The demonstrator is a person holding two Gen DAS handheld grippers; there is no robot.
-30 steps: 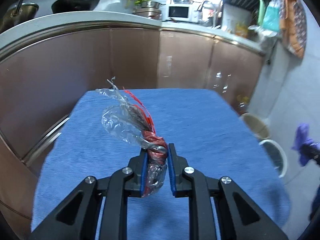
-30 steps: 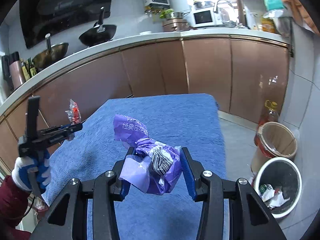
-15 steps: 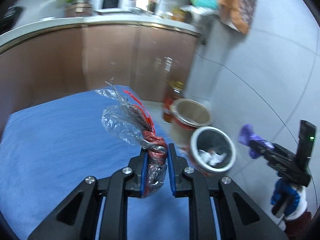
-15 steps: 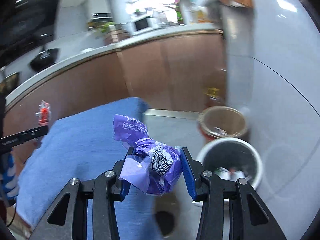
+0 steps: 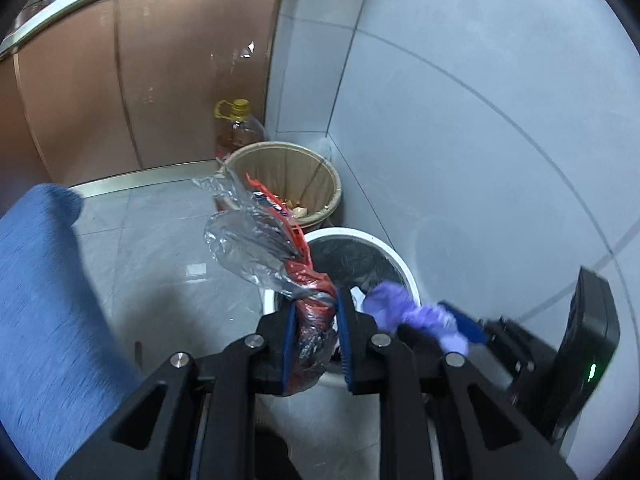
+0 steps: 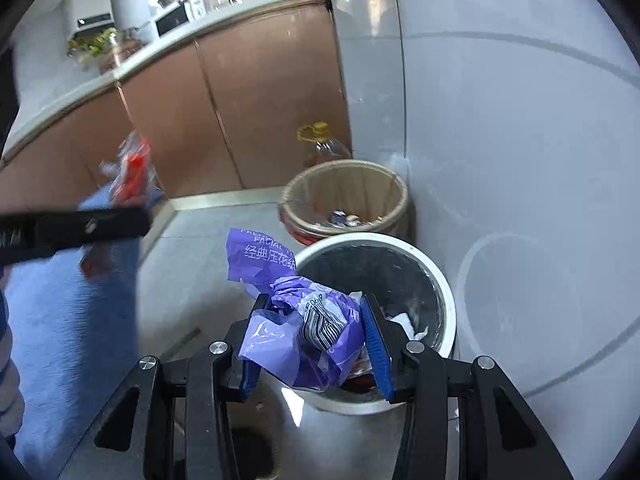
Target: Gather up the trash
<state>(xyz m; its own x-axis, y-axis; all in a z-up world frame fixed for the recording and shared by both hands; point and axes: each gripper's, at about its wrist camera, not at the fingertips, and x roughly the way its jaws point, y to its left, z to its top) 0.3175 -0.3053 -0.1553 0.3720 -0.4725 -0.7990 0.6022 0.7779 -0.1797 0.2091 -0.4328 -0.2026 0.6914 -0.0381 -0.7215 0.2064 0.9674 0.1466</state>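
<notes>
Filling the right half of both wrist views, the grey tiled wall (image 6: 520,140) meets the brown cabinets (image 6: 260,100) at a corner near 12 o'clock. A blue-clothed surface (image 5: 36,300) lies at 9 o'clock in the left view. On the floor in the corner stand two bins: a tan lined bin (image 6: 344,196) against the wall, with scraps in its bottom, and just in front of it a white-rimmed bin (image 6: 448,300) with a dark liner and some white paper inside. An oil bottle (image 5: 240,128) with a yellow cap stands behind the tan bin, at 12 o'clock from it.

The left gripper (image 5: 314,320) has its jaws pinching a clear and red wrapper (image 5: 276,256); the crumpled film rises toward 11 o'clock from the blue pads (image 5: 289,344), in front of the near rim of the white-rimmed bin. The right gripper (image 6: 316,332) has its jaws pinching a purple plastic bag (image 6: 288,340) printed with white characters and a barcode; the bag is bunched between the pads and sticks out toward 11 o'clock, over the near left edge of the white-rimmed bin's rim. In the left view the purple bag shows blurred at 3 o'clock from the left gripper's tips, over that bin. In the right view the red wrapper shows blurred at 9 o'clock.
</notes>
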